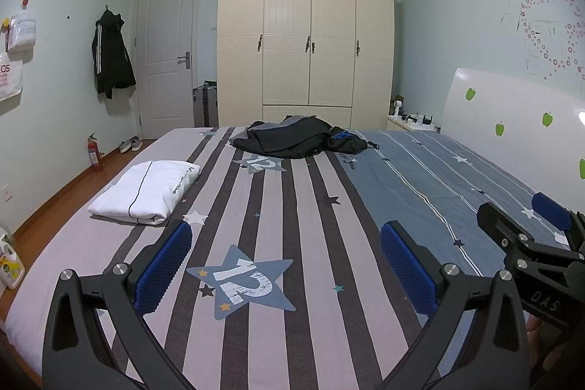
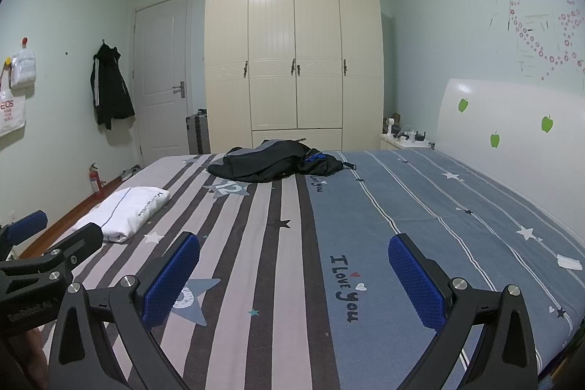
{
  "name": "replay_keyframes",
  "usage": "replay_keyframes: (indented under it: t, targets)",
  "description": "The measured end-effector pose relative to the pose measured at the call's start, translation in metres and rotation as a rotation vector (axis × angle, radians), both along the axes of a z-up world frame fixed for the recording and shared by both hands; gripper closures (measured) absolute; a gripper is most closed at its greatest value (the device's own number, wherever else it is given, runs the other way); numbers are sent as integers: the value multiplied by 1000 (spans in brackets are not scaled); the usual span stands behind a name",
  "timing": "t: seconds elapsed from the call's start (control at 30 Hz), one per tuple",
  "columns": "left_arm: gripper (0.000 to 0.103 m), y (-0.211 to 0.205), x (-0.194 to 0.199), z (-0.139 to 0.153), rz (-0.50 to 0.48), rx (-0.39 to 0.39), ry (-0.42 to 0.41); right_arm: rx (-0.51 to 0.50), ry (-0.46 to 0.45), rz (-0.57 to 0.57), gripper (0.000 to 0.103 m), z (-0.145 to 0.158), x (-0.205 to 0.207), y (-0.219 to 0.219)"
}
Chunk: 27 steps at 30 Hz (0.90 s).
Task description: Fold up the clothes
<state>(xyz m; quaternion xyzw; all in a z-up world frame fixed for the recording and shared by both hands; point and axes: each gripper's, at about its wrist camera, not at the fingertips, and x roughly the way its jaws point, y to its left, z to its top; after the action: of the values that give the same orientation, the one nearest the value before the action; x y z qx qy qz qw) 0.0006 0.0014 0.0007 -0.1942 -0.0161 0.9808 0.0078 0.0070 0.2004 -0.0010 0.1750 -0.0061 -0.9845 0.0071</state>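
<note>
A crumpled pile of dark clothes (image 1: 298, 139) (image 2: 274, 165) lies at the far end of the striped bed (image 1: 310, 207) (image 2: 402, 207). A folded white garment (image 1: 146, 192) (image 2: 126, 211) rests near the bed's left edge. My left gripper (image 1: 285, 265) hovers open above the near part of the bed, nothing between its blue pads. My right gripper (image 2: 294, 275) is open too, also empty, level with the left one. Each gripper shows at the edge of the other's view: the right gripper (image 1: 526, 218) and the left gripper (image 2: 55, 229).
A cream wardrobe (image 1: 305, 39) stands past the bed's far end, a white headboard (image 2: 512, 134) on the right. A black jacket (image 1: 111, 57) hangs on the left wall beside a door (image 1: 166, 50). A red fire extinguisher (image 1: 94, 152) and bottles (image 1: 9, 258) sit on the floor at left.
</note>
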Motion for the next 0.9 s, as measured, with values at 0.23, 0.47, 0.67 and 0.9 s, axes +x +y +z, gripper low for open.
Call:
replay_keyframes:
  t: [0.23,0.47,0.67,0.9]
  targets:
    - [1,-2,0,0,1,3,-2,-1,-2,3,1,-1,-1,0]
    - [1,0,0,0,-1,3,-4,-1,-1,1,1,0,-1,1]
    - [1,0,0,0,-2,3,-3,-1,-1,2,1,0,-1,1]
    - [1,1,0,0,-3,7,-5,-3,-1,3,1,0,-1,2]
